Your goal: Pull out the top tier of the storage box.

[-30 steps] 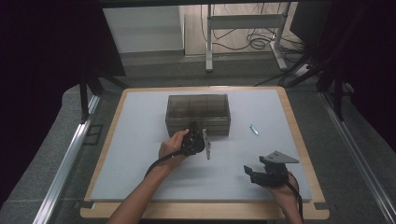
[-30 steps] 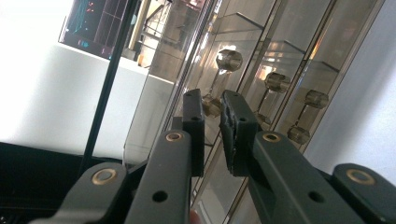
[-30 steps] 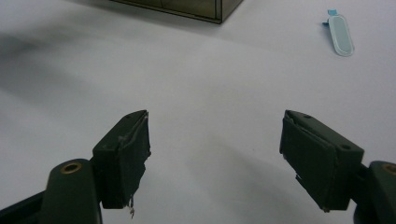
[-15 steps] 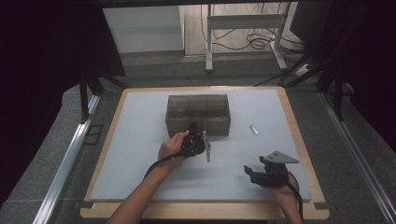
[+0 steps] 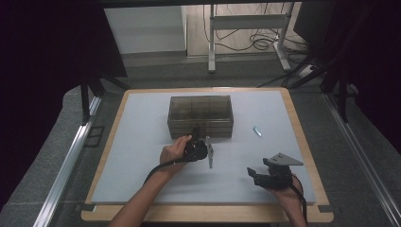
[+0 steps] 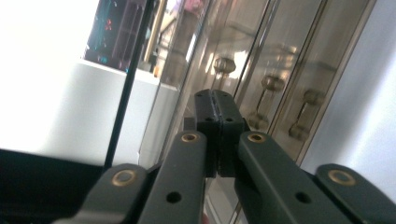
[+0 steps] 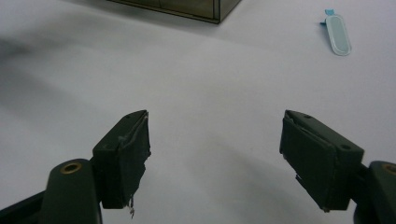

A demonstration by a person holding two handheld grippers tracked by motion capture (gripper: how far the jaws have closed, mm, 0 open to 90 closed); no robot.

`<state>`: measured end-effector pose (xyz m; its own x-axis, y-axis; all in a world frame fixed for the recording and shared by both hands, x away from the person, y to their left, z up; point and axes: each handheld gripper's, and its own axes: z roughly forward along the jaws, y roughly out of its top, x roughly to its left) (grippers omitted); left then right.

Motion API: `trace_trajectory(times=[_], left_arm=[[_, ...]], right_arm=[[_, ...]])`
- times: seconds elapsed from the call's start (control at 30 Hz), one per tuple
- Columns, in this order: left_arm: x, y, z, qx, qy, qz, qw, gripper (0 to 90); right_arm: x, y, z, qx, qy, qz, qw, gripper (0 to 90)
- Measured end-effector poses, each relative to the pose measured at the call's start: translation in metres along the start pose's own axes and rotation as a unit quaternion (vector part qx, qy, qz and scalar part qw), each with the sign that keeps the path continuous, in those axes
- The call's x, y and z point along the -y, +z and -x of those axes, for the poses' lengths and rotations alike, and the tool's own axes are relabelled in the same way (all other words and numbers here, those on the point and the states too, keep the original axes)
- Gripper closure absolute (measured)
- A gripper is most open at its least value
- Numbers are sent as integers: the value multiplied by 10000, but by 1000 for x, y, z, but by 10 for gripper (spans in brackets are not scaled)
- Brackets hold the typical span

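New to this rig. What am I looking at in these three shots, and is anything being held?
There is no robot arm here: a person holds a handheld two-jaw gripper in each hand at a table. The high view looks down from above the person's side. The other two pictures come from small cameras riding on the grippers, looking along their black jaws.

On the pale surface stand a smoky see-through box with drawers and, to its right, a small light-blue flat piece.

The left gripper is at the box's front; in its own view the jaws are pressed together right by the little drawer knobs, and I cannot tell if they pinch anything. The right gripper rests near the table's front edge, jaws wide apart and empty.
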<state>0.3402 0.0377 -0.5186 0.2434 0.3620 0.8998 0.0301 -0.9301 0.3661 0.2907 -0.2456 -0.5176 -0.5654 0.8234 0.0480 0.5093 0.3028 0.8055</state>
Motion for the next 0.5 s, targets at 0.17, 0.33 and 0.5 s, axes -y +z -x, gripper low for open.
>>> trace_trajectory(times=[0.17, 0.33, 0.5], left_arm=[[1, 6, 2, 60, 43, -174, 9998, 892], [2, 5, 1, -44, 38, -86, 9999, 786], [1, 8, 0, -51, 68, -79, 9999, 747]], right_arm=[[0, 0, -1, 3, -22, -23, 10000, 238], [0, 0, 1, 5, 12, -9, 10000, 238], [0, 0, 0, -2, -9, -20, 10000, 238]])
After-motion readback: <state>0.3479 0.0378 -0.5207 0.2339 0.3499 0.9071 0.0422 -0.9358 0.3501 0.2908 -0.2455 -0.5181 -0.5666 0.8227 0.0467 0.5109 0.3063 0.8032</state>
